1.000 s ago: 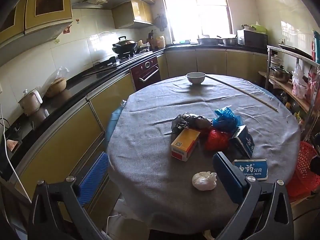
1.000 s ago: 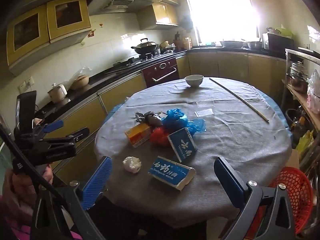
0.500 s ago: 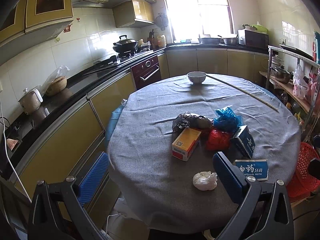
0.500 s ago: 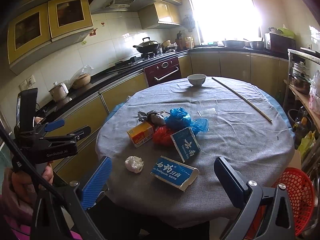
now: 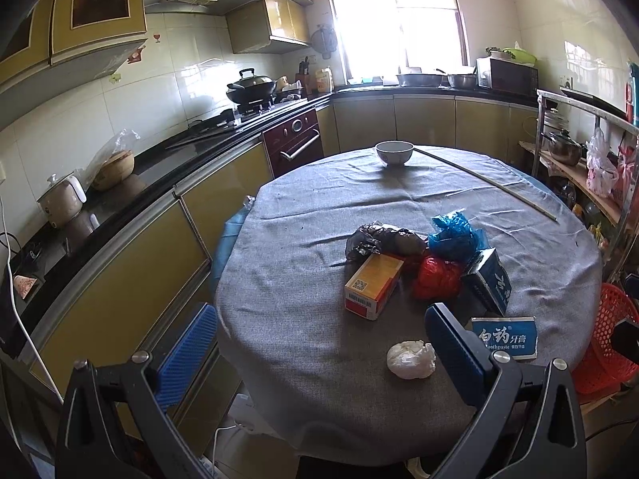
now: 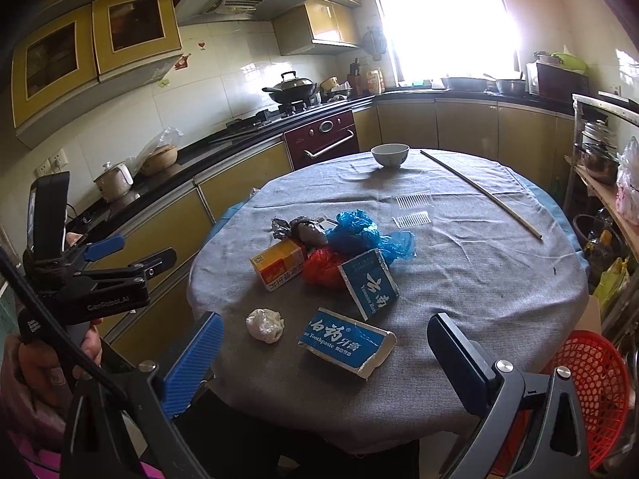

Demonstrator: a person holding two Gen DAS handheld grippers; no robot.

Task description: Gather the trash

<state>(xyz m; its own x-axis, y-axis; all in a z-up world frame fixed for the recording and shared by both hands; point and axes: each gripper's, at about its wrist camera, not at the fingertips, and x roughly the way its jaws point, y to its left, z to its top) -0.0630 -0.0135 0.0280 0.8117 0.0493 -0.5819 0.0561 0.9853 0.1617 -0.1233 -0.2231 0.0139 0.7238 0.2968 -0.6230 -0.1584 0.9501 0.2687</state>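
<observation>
Both the left gripper and right gripper hover wide apart, holding nothing, over the near edge of a round grey-clothed table. The trash pile sits mid-table; a crumpled white wad lies nearest. At twelve o'clock stands a bowl; at four o'clock, a red basket. Yellow kitchen cabinets curve behind.
</observation>
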